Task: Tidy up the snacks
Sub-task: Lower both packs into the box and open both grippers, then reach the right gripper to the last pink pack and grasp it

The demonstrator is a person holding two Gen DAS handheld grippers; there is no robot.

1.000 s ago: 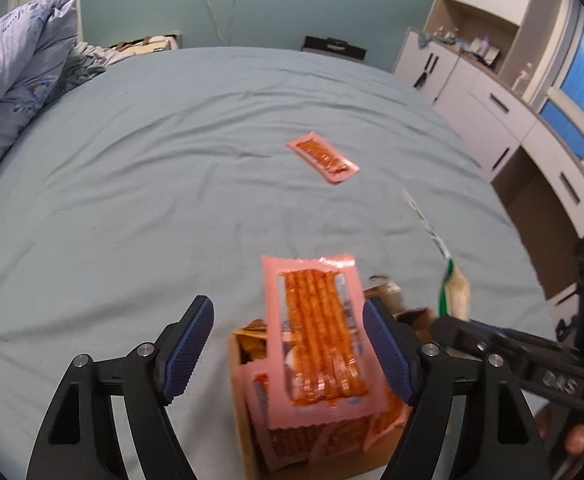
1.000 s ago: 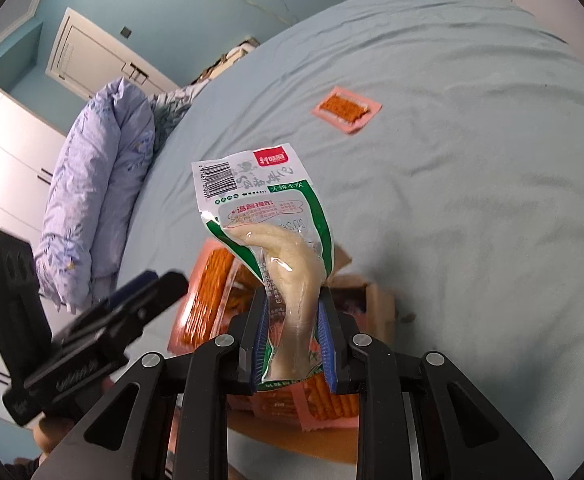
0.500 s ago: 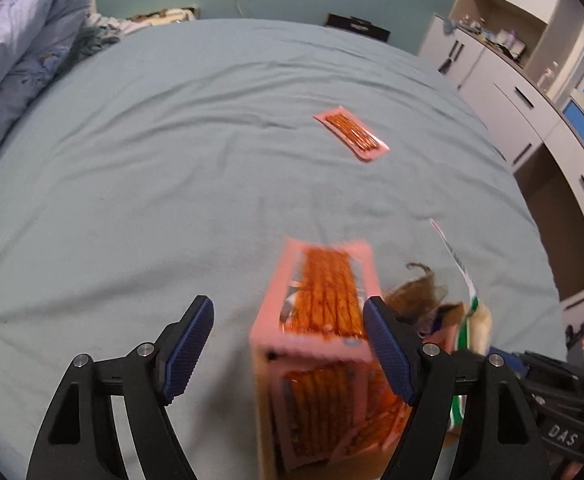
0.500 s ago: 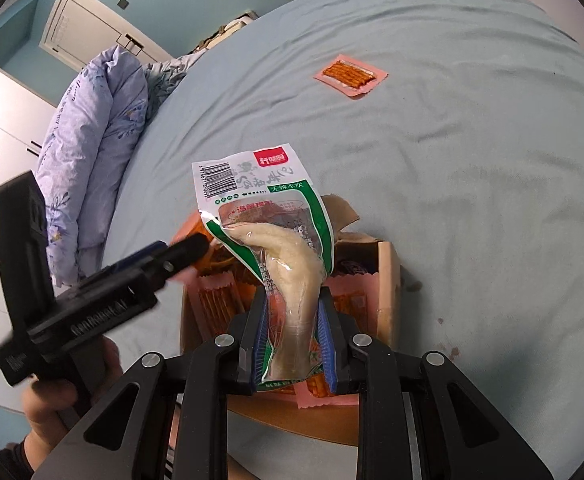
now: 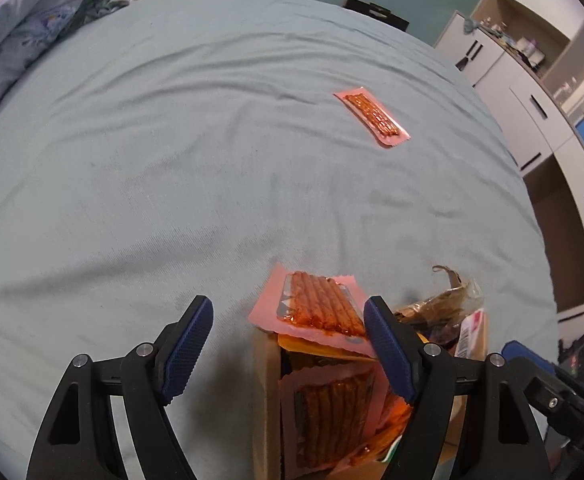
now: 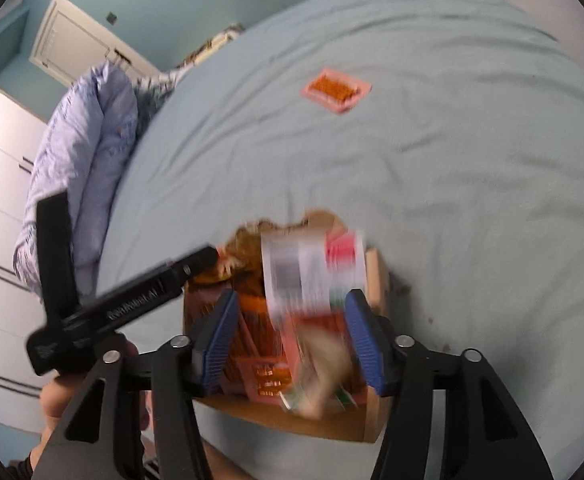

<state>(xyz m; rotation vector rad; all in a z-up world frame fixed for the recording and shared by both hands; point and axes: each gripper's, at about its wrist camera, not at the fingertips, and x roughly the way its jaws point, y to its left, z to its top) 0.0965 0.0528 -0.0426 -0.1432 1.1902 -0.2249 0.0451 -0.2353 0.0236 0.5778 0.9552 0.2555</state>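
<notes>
A brown cardboard box (image 6: 374, 276) sits on the bed, stuffed with pink packets of orange snack sticks. In the left wrist view one pink packet (image 5: 316, 306) lies across the box's (image 5: 266, 364) top edge. My left gripper (image 5: 288, 350) is open just above the box. My right gripper (image 6: 288, 344) is open over the box. A white-and-green chicken-foot packet (image 6: 312, 276), blurred, sits loose between its fingers, dropping into the box. One more pink snack packet (image 5: 372, 114) lies far out on the bed; it also shows in the right wrist view (image 6: 336, 90).
The light blue bed sheet (image 5: 172, 160) fills both views. A bundled lilac duvet (image 6: 88, 152) lies along the left. White cupboards and drawers (image 5: 532, 92) stand past the bed's right edge. A brown wrapper (image 5: 444, 300) sticks up at the box's far side.
My right gripper opened and let go of the chicken-foot packet, which is falling into the box. The pink packet between my left fingers tipped flat onto the box's edge.
</notes>
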